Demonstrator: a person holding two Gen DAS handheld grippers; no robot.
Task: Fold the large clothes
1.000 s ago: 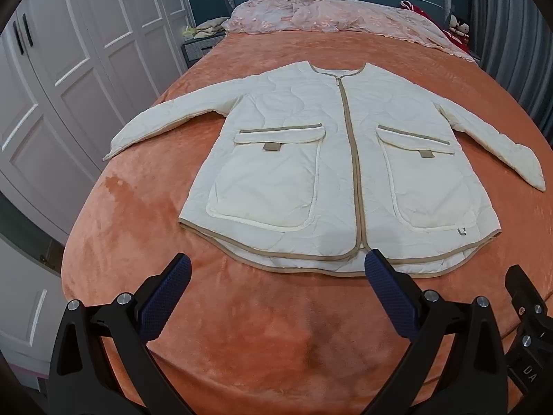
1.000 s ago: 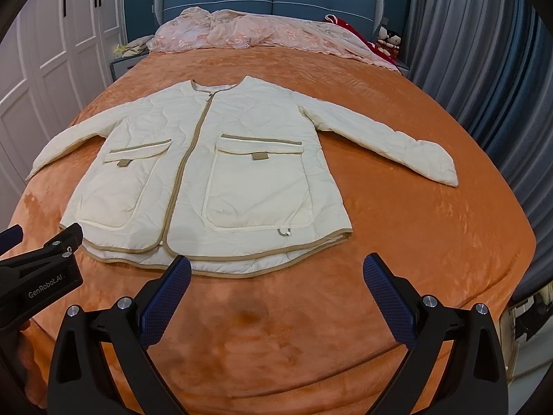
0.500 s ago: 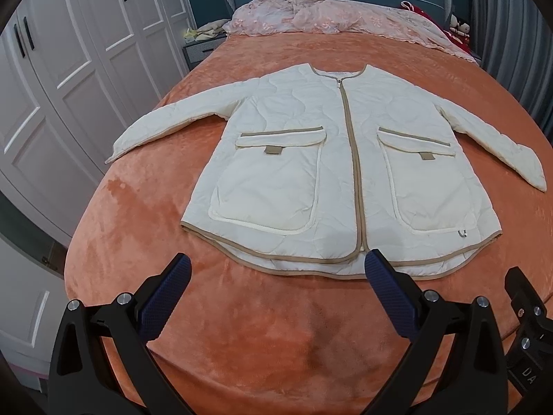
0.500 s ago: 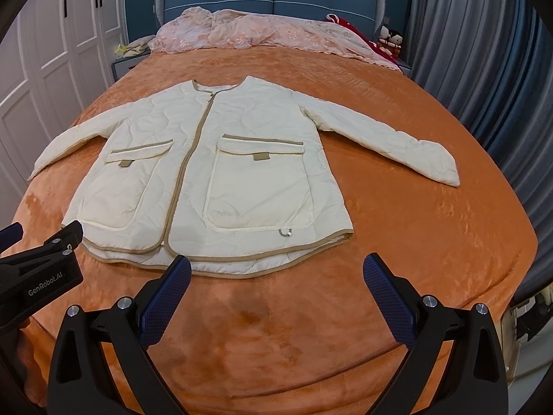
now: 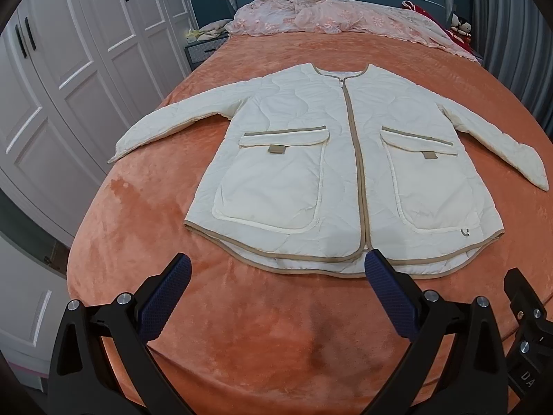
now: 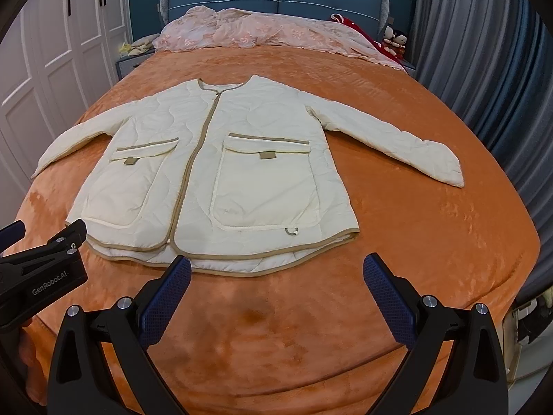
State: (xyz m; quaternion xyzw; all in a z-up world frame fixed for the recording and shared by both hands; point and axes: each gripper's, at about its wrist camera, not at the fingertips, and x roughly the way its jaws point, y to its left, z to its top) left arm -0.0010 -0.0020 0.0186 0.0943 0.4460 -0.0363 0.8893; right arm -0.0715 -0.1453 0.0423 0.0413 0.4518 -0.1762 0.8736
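Note:
A cream quilted jacket [image 5: 342,159] [image 6: 221,173] with tan trim, zipped shut, lies flat and face up on the orange bed cover, both sleeves spread outward. Its hem is nearest me. My left gripper [image 5: 276,269] hovers open just short of the hem, nothing between its blue pads. My right gripper [image 6: 276,269] also stands open, near the hem's right half, holding nothing. The left gripper's black body [image 6: 38,273] shows at the left edge of the right wrist view; the right one [image 5: 528,332] shows at the lower right of the left wrist view.
The orange bed cover [image 5: 276,339] drops off at the near edge. A pink crumpled blanket [image 6: 262,31] lies by the blue headboard. White wardrobe doors [image 5: 69,69] stand to the left, grey curtains [image 6: 484,52] to the right, a nightstand [image 5: 202,50] at far left.
Both views have drifted very slightly; the jacket sits a touch lower and closer in the left wrist view. Both grippers stay open and nothing was touched.

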